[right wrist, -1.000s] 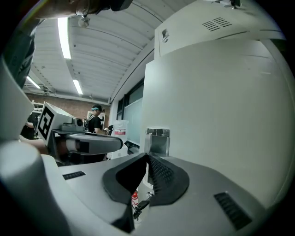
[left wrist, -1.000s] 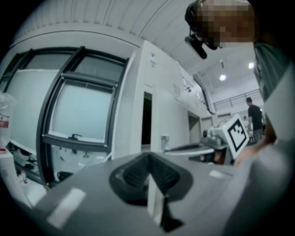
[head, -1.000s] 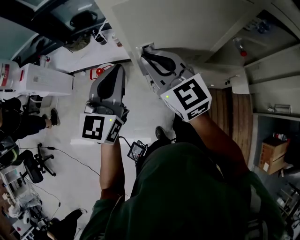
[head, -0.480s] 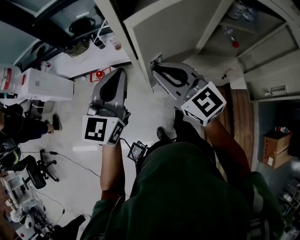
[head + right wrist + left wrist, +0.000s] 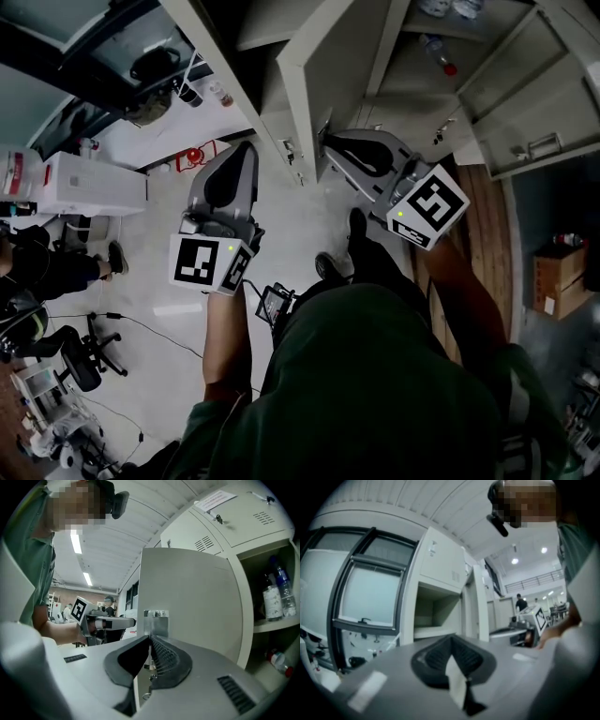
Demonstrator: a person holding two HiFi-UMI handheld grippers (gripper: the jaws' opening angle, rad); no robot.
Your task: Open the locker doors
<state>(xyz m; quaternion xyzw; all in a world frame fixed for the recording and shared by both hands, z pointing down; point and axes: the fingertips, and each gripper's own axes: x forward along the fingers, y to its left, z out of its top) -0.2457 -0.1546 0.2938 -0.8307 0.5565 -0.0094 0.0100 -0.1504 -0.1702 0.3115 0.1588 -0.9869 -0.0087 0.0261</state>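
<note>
A beige locker door (image 5: 330, 58) stands partly swung out from the locker bank (image 5: 525, 89). My right gripper (image 5: 327, 142) is shut on the door's free edge by its metal latch plate (image 5: 155, 620); in the right gripper view the door (image 5: 194, 597) fills the middle. My left gripper (image 5: 240, 150) hangs to the left of that door, touching nothing, its jaws together and empty. In the left gripper view the left gripper (image 5: 452, 645) faces an open, empty compartment (image 5: 436, 613) with its own door (image 5: 480, 604) swung out.
Water bottles (image 5: 280, 590) stand on a shelf inside the opened locker, and another bottle (image 5: 277, 660) lies below. A closed locker door with a handle (image 5: 539, 145) is at the right. Office chairs (image 5: 80, 352), a white box (image 5: 80, 183) and people stand on the floor to the left.
The locker door has swung further open, and my right gripper has moved right and down in the head view with its edge. My left gripper has barely moved.
</note>
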